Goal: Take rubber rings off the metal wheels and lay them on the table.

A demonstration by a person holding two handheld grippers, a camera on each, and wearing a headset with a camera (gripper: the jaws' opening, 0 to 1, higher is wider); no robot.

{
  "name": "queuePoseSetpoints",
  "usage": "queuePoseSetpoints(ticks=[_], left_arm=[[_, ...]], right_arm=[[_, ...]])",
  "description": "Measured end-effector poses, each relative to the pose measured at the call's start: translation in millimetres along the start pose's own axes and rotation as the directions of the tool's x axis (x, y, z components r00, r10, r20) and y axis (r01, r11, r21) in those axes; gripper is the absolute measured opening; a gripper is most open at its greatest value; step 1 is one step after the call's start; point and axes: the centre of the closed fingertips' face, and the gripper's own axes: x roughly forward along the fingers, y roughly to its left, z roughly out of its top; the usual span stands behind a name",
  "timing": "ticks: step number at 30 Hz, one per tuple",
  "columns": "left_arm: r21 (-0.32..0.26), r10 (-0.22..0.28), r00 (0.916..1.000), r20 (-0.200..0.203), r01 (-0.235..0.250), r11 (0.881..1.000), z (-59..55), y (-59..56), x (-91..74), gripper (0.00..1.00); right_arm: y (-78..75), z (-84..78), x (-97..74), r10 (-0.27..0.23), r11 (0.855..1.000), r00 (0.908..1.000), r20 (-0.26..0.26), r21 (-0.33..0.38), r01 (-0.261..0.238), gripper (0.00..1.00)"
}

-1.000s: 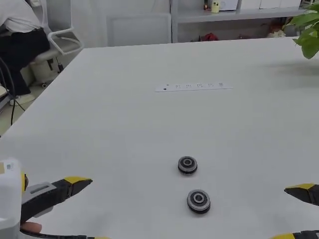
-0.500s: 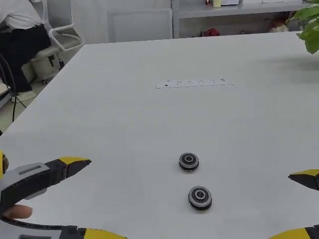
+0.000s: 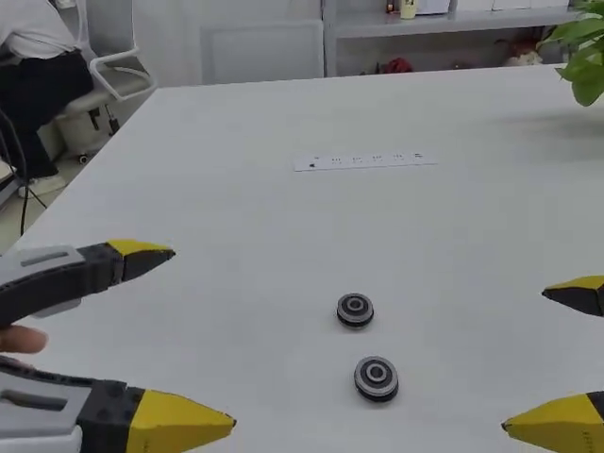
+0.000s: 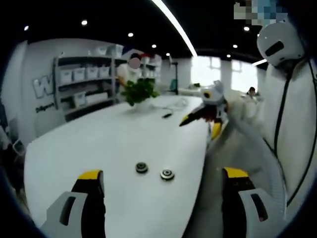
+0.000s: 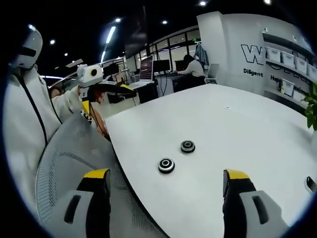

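Note:
Two small metal wheels with black rubber rings lie flat on the white table. The farther wheel and the nearer wheel sit close together, apart from both grippers. My left gripper hovers at the left, open wide, yellow tips pointing right. My right gripper enters from the right edge, also open wide. In the left gripper view both wheels lie ahead between the spread jaws, with the right gripper beyond. In the right gripper view the wheels sit near the table edge, the left gripper behind.
A white power strip lies flat mid-table beyond the wheels. A green plant stands at the far right corner. An office chair and a seated person are past the table's far left edge.
My left gripper has risen and come further over the table, with both jaws now showing. My right gripper's lower jaw has come further into view. The wheels have not moved.

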Motion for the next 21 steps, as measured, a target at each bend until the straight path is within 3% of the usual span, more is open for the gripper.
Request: queuePoseSetpoints(ticks=[5,9,15,21], left_arm=[[0.009,0.015,0.9996,0.024,-0.015,1.0,14.9,12.8,7.1,1.0],[0.06,0.015,0.9998,0.015,-0.016,0.998,28.5,18.5,14.9,1.0],[0.087,-0.013,0.9981,0.06,0.008,0.996,52.9,27.9,28.9,1.0],[0.115,-0.053,0.9959,0.073,0.044,0.992,59.1,33.1,50.3,1.0]], right_arm=[[-0.2,20.3,-1.4,0.021,0.999,0.9992,0.034,-0.027,-0.02,0.9],[-5.5,35.3,-0.5,0.018,0.998,0.9988,0.046,-0.061,-0.016,0.89],[-12.3,54.1,5.8,0.029,0.995,0.9974,0.066,-0.094,-0.022,0.88],[-17.4,74.0,15.2,0.049,0.992,0.9942,0.096,-0.119,-0.038,0.85]])
